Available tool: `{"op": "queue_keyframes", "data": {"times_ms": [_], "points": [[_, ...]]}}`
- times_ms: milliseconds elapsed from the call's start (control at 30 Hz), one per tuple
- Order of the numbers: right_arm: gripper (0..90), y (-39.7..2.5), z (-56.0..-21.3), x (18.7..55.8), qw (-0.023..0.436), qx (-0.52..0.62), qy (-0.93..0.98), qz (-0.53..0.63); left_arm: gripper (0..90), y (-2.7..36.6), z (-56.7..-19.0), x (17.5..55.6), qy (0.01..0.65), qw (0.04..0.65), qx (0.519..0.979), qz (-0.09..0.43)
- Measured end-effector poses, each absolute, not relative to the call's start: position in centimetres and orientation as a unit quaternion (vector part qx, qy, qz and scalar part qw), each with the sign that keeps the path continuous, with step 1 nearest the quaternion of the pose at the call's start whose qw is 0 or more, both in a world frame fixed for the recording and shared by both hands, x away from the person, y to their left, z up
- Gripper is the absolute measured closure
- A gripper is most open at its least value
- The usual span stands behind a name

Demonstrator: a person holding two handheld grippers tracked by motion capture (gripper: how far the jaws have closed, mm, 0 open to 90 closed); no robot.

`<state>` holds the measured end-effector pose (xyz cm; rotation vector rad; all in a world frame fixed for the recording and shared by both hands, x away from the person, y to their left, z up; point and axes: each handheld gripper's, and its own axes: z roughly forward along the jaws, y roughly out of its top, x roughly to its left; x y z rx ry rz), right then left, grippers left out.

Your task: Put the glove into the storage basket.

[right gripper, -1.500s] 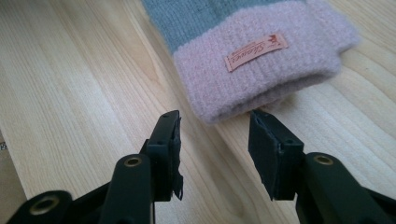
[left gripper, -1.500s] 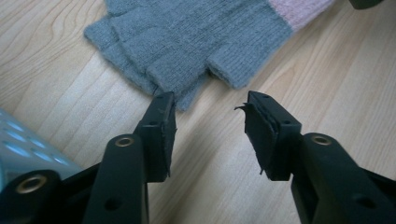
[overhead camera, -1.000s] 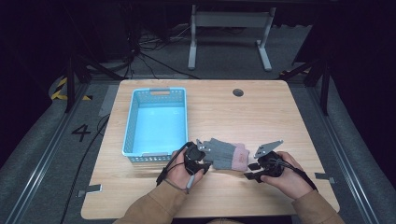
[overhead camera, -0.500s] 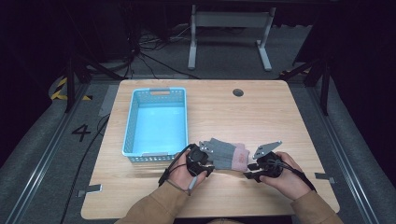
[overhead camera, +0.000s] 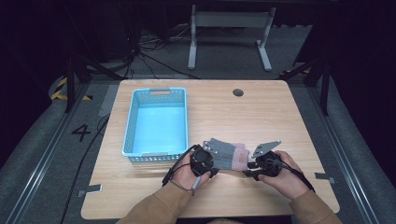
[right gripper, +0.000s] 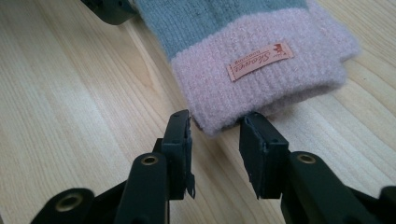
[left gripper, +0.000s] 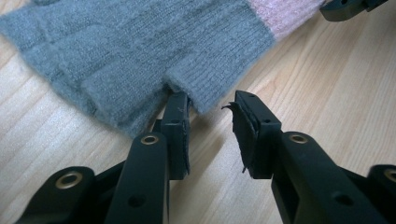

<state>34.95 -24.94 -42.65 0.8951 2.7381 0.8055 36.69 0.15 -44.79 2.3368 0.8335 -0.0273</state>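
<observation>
A knitted grey glove (overhead camera: 224,153) with a pink cuff (overhead camera: 240,158) lies flat on the wooden table (overhead camera: 280,116) near its front edge. My left gripper (left gripper: 211,116) stands open at the glove's thumb end (left gripper: 205,88), its jaws on either side of the thumb tip. My right gripper (right gripper: 215,135) is open at the pink cuff (right gripper: 261,74), one cuff corner between its jaws. A small label (right gripper: 260,60) sits on the cuff. In the high view the left gripper (overhead camera: 204,161) and the right gripper (overhead camera: 261,165) flank the glove.
A light blue plastic basket (overhead camera: 156,123) stands on the table's left half, just behind the left hand. A round cable hole (overhead camera: 238,92) is at the back. Bare wood lies to the right and behind the glove.
Both grippers have edged slightly closer to the glove's ends. The glove has not moved.
</observation>
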Motion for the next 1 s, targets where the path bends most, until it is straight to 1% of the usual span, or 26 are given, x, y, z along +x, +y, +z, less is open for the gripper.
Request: {"op": "queue_keyframes", "data": {"times_ms": [100,133,267,500,633,667,767,1000], "points": [[65.9,-24.9,-42.7,35.0,0.078,0.299,0.913,0.268,70.6,0.1,-44.8,36.8,0.318,0.324,0.891,-0.008],[67.4,-24.8,-42.7,35.0,0.079,0.298,0.913,0.266,72.6,0.1,-44.8,36.8,0.320,0.324,0.890,-0.008],[71.5,-24.6,-42.8,35.0,0.081,0.296,0.915,0.263,76.4,0.1,-45.0,36.9,0.323,0.313,0.893,-0.011],[74.4,-24.4,-42.9,34.9,0.083,0.295,0.916,0.258,77.9,-0.1,-45.1,36.9,0.318,0.309,0.896,-0.009],[80.2,-24.2,-43.0,34.9,0.084,0.291,0.919,0.254,87.5,-0.1,-45.0,36.9,0.313,0.304,0.900,-0.004],[82.4,-24.2,-43.0,34.9,0.085,0.291,0.918,0.254,88.1,-0.1,-44.9,36.9,0.313,0.307,0.899,-0.002],[85.1,-24.2,-42.6,34.8,0.095,0.288,0.917,0.259,88.7,0.0,-44.5,36.6,0.307,0.312,0.899,0.007],[86.5,-24.3,-41.6,34.5,0.130,0.279,0.913,0.266,88.8,0.2,-43.4,35.8,0.299,0.329,0.896,0.022]]}}
